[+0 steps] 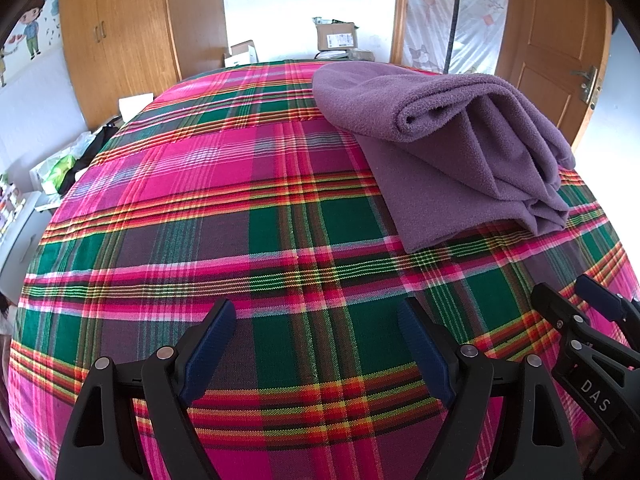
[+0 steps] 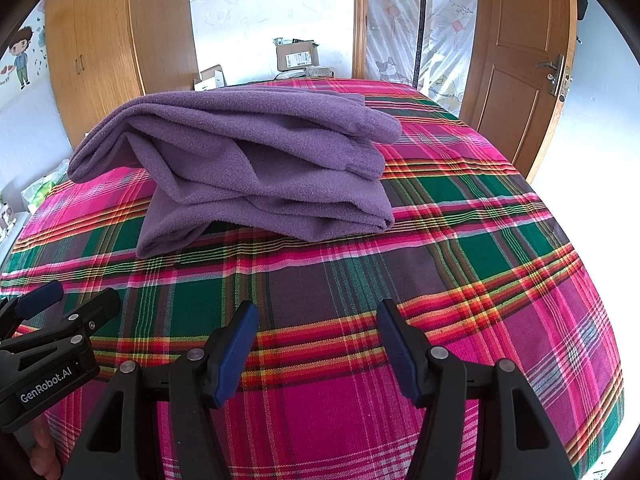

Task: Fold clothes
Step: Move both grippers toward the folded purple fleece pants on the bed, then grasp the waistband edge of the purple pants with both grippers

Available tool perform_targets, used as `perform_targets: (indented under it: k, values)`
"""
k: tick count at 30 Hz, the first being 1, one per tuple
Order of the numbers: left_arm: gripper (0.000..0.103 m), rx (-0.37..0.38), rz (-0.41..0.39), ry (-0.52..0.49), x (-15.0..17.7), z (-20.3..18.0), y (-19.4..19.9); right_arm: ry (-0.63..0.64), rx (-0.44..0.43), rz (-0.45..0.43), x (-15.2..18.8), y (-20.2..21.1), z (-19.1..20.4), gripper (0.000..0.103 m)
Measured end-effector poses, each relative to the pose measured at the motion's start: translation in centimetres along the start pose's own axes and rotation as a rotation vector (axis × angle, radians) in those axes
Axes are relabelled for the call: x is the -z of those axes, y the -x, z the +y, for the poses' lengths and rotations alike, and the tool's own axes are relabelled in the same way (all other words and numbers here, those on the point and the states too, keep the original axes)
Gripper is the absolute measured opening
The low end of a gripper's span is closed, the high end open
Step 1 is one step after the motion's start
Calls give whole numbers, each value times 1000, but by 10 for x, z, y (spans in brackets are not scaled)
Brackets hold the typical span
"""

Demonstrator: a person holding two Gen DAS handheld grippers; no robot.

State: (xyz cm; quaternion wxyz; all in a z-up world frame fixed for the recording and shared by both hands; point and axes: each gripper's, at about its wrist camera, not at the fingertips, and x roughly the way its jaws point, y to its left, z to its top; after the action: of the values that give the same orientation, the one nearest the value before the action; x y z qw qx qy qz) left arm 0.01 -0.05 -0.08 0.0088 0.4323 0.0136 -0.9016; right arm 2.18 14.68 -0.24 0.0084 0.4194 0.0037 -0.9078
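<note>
The purple fleece garment lies in a loose, layered fold on the bed, on its plaid bedcover, well ahead of both tools. The left tongs stand apart and empty, hovering over bare plaid. The right tongs also stand apart, with nothing between the pads. Both are probably held back from the garment to judge its fold. The left wrist view shows the garment's flat lower layer and rolled top; the right wrist view shows its stacked edges and a fingertip under the left tool.
</note>
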Motion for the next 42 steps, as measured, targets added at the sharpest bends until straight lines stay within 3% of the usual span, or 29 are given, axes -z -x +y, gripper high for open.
perform_targets:
  k: [7, 9, 12, 14, 17, 22, 29, 31, 34, 36, 42]
  values:
    - [85, 36, 24, -36, -1, 3, 0, 1, -2, 0, 0, 0, -2, 62]
    - [80, 63, 54, -60, -5, 3, 2, 13, -14, 1, 1, 1, -3, 62]
    - [76, 90, 26, -83, -12, 2, 16, 41, -60, 2, 3, 5, -5, 58]
    - [76, 90, -42, -113, -19, -1, 32, 37, -100, -1, 4, 8, -12, 52]
    - [76, 98, -145, -205, -33, -13, 58, 10, -122, -22, -1, 14, -25, 45]
    - [76, 126, -212, -386, -57, -43, 84, 1, -146, -98, -28, 41, -53, 37]
    - [76, 99, -266, -666, -96, -103, 87, -4, -61, -255, -95, 98, -92, 37]
    - [76, 86, -234, -720, -103, -121, 73, -26, -49, -288, -112, 110, -103, 37]
    - [76, 173, -109, -758, -110, -141, 49, -48, -53, -296, -121, 107, -112, 37]
    - [76, 197, -69, -775, -114, -152, 37, -68, -68, -267, -118, 94, -115, 37]
    - [76, 116, -51, -785, -132, -169, 9, -134, -108, -159, -103, 49, -126, 37]
